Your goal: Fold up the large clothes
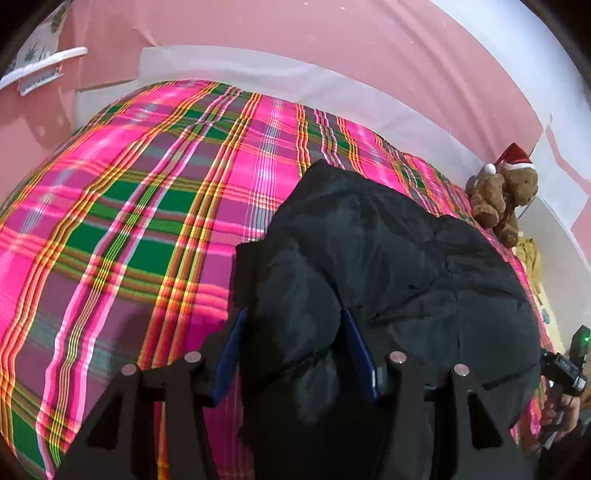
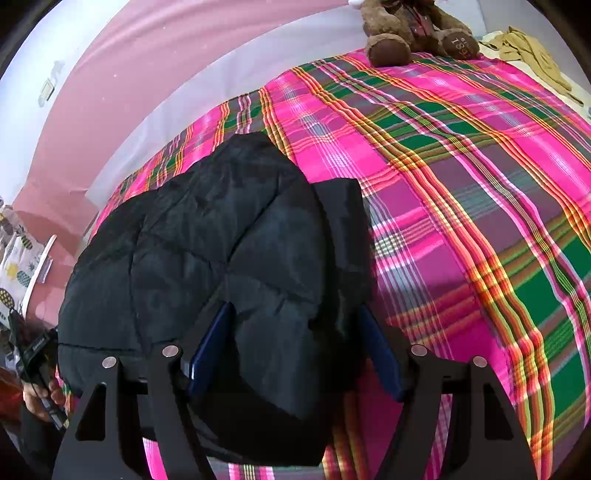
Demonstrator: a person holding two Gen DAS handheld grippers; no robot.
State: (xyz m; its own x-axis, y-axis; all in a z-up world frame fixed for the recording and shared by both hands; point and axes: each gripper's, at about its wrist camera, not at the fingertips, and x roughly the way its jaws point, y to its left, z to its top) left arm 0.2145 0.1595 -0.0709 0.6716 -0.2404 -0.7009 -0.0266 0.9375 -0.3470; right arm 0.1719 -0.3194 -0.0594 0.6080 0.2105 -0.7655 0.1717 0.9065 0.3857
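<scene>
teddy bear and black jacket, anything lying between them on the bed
Nothing: only bare plaid bedspread lies between the teddy bear and the black jacket, clearest in the right wrist view.

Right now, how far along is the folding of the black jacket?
Partly done: the black puffer jacket already lies bunched into a compact bundle on the plaid bedspread. In hand: the left tool and right tool both straddle its near edge, jaws apart around padding. Left: the final fold and flattening; it is still lumpy.

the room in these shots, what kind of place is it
Most likely a bedroom at home: a bed under a pink plaid cover, a teddy bear at its far edge against pink walls, and a black padded jacket laid out on it.
</scene>
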